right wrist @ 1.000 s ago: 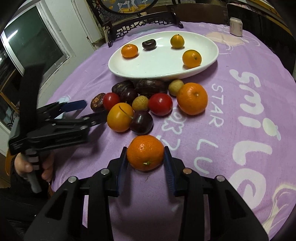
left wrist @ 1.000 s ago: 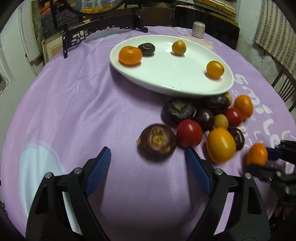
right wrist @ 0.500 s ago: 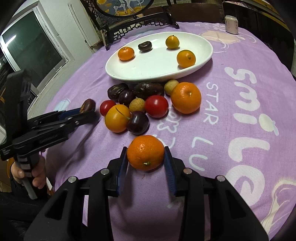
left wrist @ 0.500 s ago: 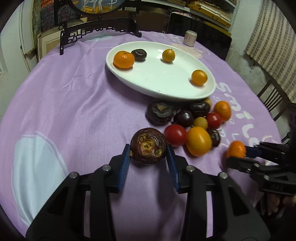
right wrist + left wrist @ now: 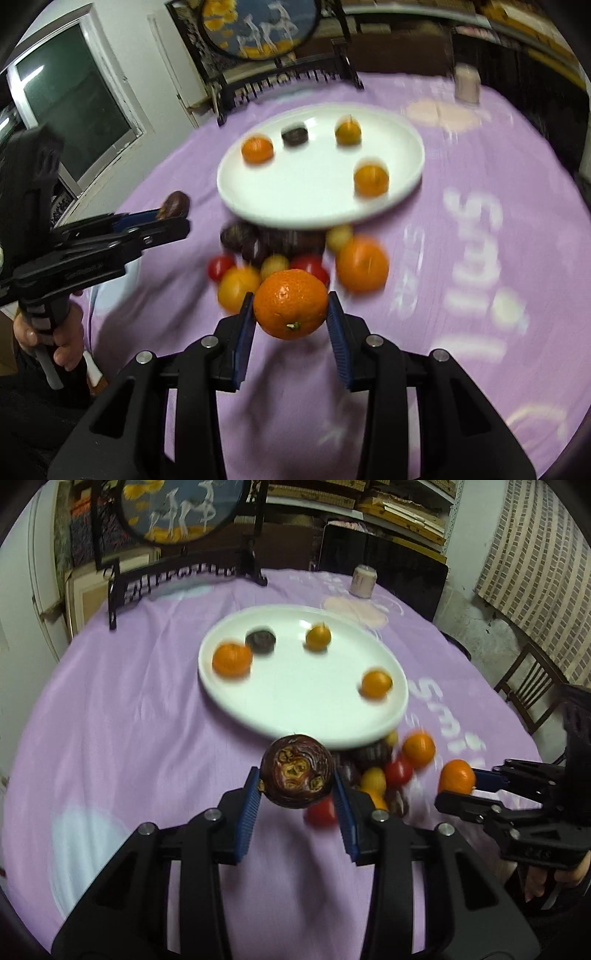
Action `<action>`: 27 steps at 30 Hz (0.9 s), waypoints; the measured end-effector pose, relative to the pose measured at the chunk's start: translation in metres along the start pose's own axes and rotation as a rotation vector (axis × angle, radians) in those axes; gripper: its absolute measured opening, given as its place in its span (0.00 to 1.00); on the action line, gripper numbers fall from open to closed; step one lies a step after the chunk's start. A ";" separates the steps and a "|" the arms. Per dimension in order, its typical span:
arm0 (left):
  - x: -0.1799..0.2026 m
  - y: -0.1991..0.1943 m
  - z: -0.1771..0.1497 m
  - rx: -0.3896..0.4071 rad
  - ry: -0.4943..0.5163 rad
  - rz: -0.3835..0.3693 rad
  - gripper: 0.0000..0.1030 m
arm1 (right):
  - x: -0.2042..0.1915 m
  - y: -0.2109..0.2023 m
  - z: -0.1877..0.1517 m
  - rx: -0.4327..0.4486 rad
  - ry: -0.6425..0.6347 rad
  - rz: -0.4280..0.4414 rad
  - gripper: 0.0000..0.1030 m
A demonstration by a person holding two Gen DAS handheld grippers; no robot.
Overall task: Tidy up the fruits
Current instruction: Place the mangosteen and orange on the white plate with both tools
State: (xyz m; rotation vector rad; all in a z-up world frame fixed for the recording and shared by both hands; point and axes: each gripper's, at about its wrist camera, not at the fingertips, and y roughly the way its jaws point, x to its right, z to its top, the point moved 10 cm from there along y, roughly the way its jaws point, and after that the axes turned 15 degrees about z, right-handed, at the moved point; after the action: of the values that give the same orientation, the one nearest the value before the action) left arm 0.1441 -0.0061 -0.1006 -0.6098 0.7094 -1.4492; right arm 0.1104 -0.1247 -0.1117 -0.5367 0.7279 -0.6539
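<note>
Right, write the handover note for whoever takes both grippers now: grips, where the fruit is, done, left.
Left gripper: shut on the dark purple fruit, lifted off the purple cloth.
Right gripper: shut on the orange, also lifted.
White plate: four fruits on it, three orange or yellow, one dark.
Fruit pile: loose on the cloth at the plate's near rim, tomatoes, dark fruits, yellow ones, one big orange.
Done: four plated, two picked.
Left: probably plate both held fruits, then clear the pile.

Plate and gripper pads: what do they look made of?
Plate: looks like glazed white ceramic, smooth and glossy with soft highlights; could be melamine. Pads on the left gripper: blue, finely ribbed, matte, probably rubber or soft plastic, on black hard-plastic fingers.
</note>
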 end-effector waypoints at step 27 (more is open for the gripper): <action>0.001 0.087 0.127 -0.001 -0.116 0.000 0.60 | 0.101 0.052 0.138 0.076 -0.001 -0.199 0.56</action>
State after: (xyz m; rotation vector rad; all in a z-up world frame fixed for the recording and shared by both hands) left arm 0.2963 -0.0101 -0.0818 -0.6892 0.6193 -1.4012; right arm 0.2886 -0.1299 -0.1012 -0.5439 0.6506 -0.8635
